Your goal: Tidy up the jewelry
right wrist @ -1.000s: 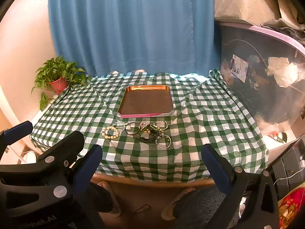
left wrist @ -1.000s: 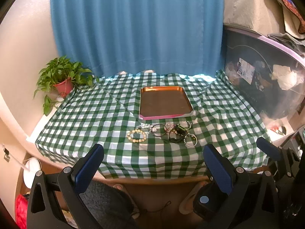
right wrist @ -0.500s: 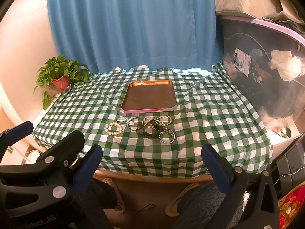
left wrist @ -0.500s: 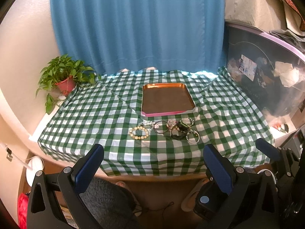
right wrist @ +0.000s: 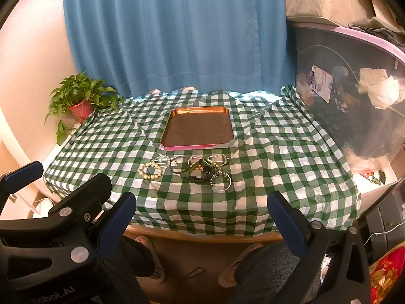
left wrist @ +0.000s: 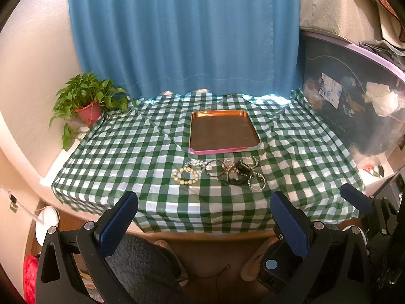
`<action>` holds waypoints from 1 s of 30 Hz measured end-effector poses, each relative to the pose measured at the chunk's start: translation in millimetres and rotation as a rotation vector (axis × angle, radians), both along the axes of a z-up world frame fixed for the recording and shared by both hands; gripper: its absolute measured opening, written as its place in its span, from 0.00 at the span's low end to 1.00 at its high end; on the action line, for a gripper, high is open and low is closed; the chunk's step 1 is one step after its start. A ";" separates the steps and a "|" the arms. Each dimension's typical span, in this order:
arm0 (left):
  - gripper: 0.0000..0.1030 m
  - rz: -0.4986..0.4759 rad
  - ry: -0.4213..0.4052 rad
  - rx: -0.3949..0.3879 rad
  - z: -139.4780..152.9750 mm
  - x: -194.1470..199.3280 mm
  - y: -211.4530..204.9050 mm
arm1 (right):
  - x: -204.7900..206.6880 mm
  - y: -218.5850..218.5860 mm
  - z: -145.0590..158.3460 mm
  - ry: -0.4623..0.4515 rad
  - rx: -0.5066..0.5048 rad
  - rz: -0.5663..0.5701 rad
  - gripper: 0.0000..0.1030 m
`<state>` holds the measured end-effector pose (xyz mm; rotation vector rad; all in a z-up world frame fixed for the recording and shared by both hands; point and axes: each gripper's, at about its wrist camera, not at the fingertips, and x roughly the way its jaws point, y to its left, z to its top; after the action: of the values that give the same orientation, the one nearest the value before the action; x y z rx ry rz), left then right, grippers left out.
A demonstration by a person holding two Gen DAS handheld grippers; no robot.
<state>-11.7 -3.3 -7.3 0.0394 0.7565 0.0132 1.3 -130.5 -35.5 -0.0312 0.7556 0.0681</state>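
Observation:
A small heap of jewelry (left wrist: 222, 172) (right wrist: 192, 169) lies on the green checked tablecloth: a cream bead bracelet (left wrist: 186, 176) (right wrist: 149, 171) at its left, dark bangles and a black watch (left wrist: 239, 174) (right wrist: 202, 171) in the middle, a thin beaded ring (left wrist: 257, 183) (right wrist: 221, 182) at its right. Just behind the heap sits an orange tray (left wrist: 249, 124) (right wrist: 227, 119), with nothing in it. My left gripper (left wrist: 203, 206) and right gripper (right wrist: 201, 206) hang before the table's near edge, both open and holding nothing.
A potted plant (left wrist: 87, 101) (right wrist: 78, 98) stands at the table's far left corner. A blue curtain (left wrist: 182, 33) hangs behind. A dark plastic bin (left wrist: 354, 106) (right wrist: 354, 96) with clutter flanks the right side. A person's feet in slippers (right wrist: 238, 266) show under the table.
Both grippers have drifted slightly higher and closer to the table; the jewelry and tray sit a little lower and nearer in both views. Nothing on the table has moved.

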 end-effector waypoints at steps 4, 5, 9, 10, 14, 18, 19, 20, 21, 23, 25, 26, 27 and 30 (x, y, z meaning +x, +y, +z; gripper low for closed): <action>1.00 0.007 0.007 -0.002 -1.4 -1.7 2.7 | -1.5 -1.4 -2.2 0.002 0.000 0.001 1.00; 1.00 0.009 0.007 -0.003 -2.1 -2.5 2.9 | -1.8 -1.3 -1.5 0.000 0.001 0.000 1.00; 1.00 0.008 0.007 -0.001 -2.4 -2.9 2.2 | -2.2 -2.4 -2.5 -0.001 0.000 0.001 1.00; 1.00 0.009 0.006 -0.001 -2.7 -3.2 1.9 | -2.3 -2.8 -2.9 -0.002 0.000 0.001 1.00; 1.00 0.010 0.007 0.001 -2.8 -3.6 1.8 | -2.3 -2.1 -3.3 0.002 0.003 -0.002 1.00; 1.00 0.011 0.007 0.000 -4.0 -3.8 3.6 | -1.6 -2.8 -3.5 0.001 0.003 0.001 1.00; 1.00 0.011 0.009 0.001 -4.6 -4.1 5.2 | -1.9 -2.2 -3.7 0.002 0.002 0.003 1.00; 1.00 0.011 0.008 0.001 -4.5 -4.5 3.7 | -2.8 -1.7 -4.7 0.002 0.005 0.002 1.00; 1.00 0.011 0.006 0.001 -4.4 -4.7 2.7 | -2.9 -1.7 -5.2 0.002 0.004 0.002 1.00; 1.00 0.009 0.004 0.000 -4.4 -4.4 2.8 | -2.6 -1.5 -5.0 0.002 0.006 0.001 1.00; 1.00 0.004 0.004 -0.001 -6.8 -4.6 4.5 | -2.7 -1.4 -6.4 0.001 0.009 0.004 1.00; 1.00 0.003 0.006 0.000 -7.4 -4.6 4.4 | -2.6 -0.7 -6.8 0.003 0.009 0.003 1.00; 1.00 0.003 0.006 0.001 -10.6 -4.1 3.3 | -3.2 -0.4 -9.2 0.003 0.009 0.003 1.00; 1.00 0.001 0.008 0.006 -22.7 3.4 1.4 | -2.7 0.0 -12.7 0.001 0.012 0.001 1.00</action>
<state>-8.4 -1.9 -30.1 0.0448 0.7643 0.0161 -1.3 -130.6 -48.3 -0.0205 0.7557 0.0738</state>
